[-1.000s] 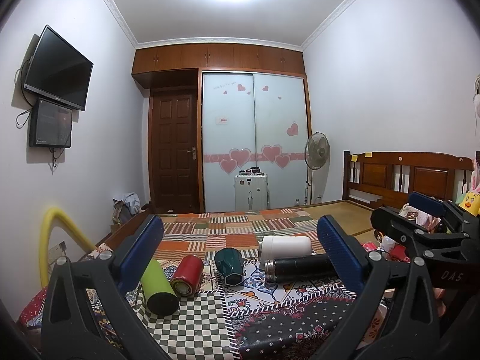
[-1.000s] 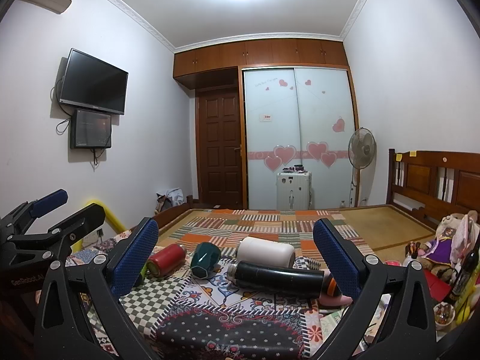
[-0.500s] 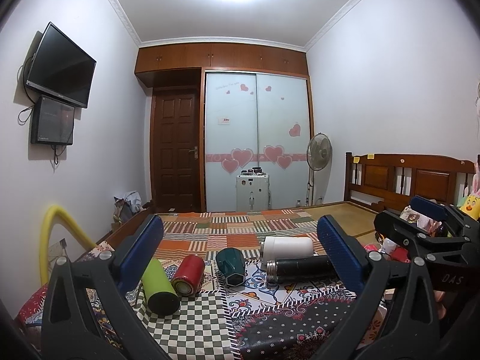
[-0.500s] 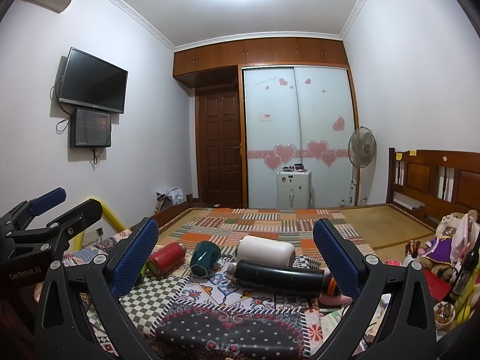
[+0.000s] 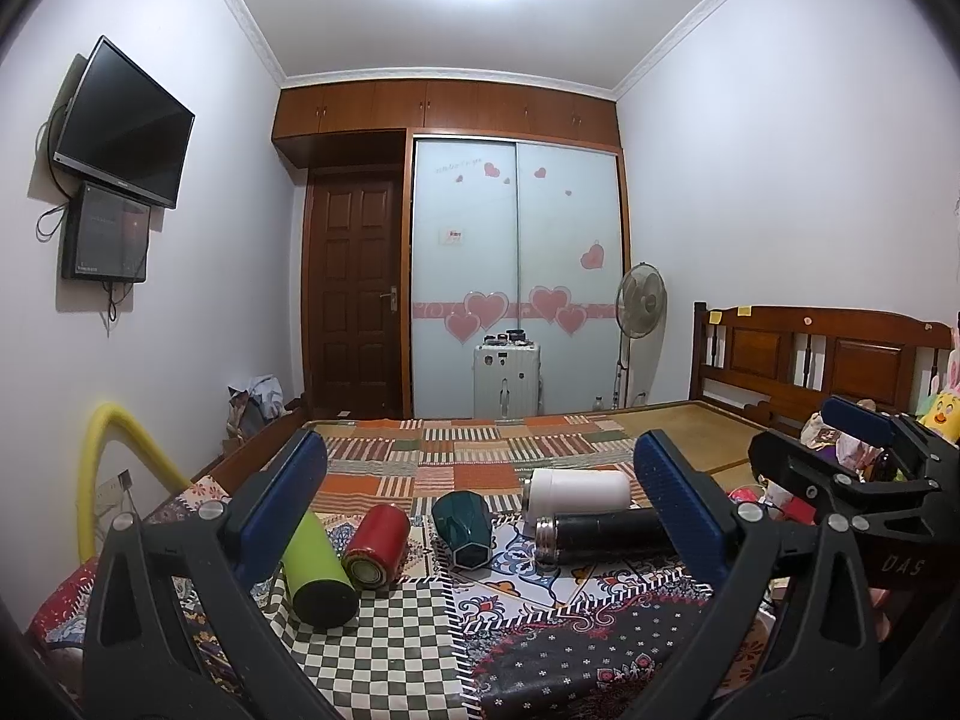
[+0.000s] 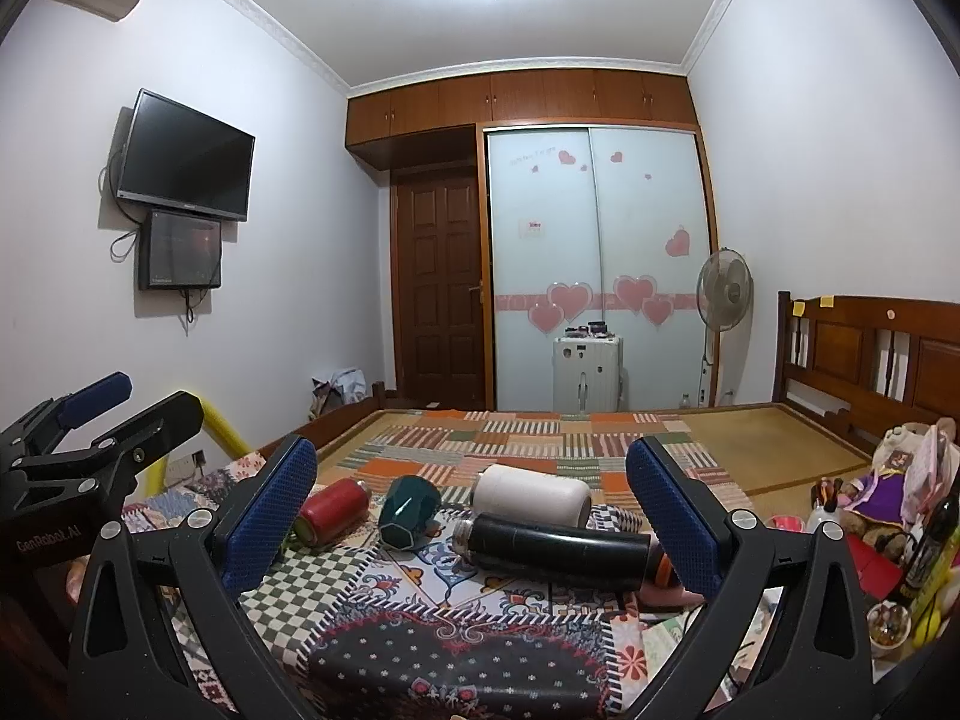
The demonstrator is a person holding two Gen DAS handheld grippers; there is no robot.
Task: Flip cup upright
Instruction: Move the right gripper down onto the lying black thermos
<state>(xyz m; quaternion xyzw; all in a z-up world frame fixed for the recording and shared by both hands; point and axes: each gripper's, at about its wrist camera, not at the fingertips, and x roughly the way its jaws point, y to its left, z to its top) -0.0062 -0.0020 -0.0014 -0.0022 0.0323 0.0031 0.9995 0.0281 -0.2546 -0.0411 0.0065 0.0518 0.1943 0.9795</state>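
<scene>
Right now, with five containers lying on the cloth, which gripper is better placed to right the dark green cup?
Probably the left gripper: the dark green cup lies centred between its open fingers. In the right wrist view it sits left of centre, and the right gripper frames the black flask instead.

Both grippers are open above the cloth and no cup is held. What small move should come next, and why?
Probably bring the right gripper forward and down toward the dark green faceted cup. It lies tipped over on the patterned cloth between the red cylindrical bottle and the white cylindrical bottle, and it sits almost centred between the open fingers, which touch nothing.
</scene>
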